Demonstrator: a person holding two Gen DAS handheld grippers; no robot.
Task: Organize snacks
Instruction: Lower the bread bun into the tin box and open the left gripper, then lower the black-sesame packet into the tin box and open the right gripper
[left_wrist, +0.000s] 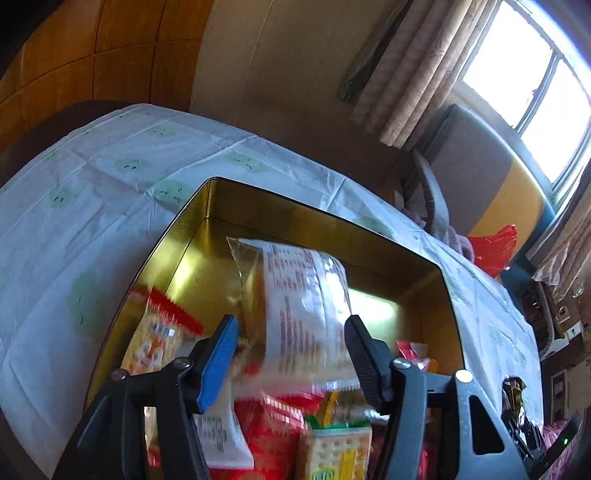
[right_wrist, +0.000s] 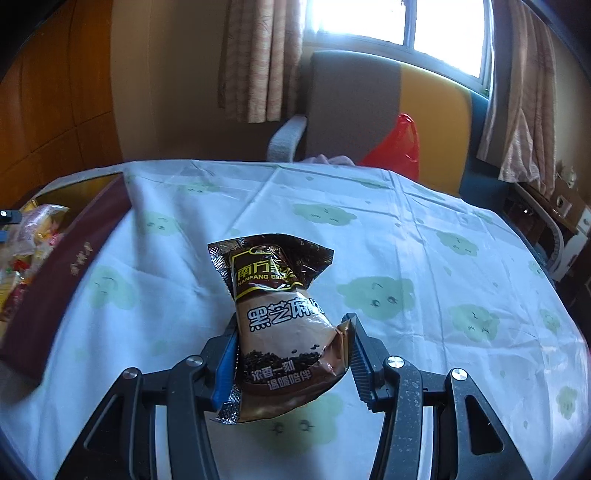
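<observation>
A clear snack packet with a white printed label (left_wrist: 303, 306) stands tilted between the fingers of my left gripper (left_wrist: 291, 350), which is shut on its lower part above the tin. The gold-lined tin (left_wrist: 325, 216) holds several snacks, among them an orange packet with a red edge (left_wrist: 162, 332), a red packet (left_wrist: 269, 435) and a yellow-green cracker pack (left_wrist: 336, 450). My right gripper (right_wrist: 291, 354) is shut on a brown black-sesame packet (right_wrist: 280, 314), held over the tablecloth to the right of the tin's maroon wall (right_wrist: 62, 266).
A white tablecloth with green cloud faces (right_wrist: 406, 240) covers the table. Behind its far edge stand a grey and yellow chair (right_wrist: 369, 103) and a red plastic bag (right_wrist: 399, 147). Curtains and a bright window lie beyond.
</observation>
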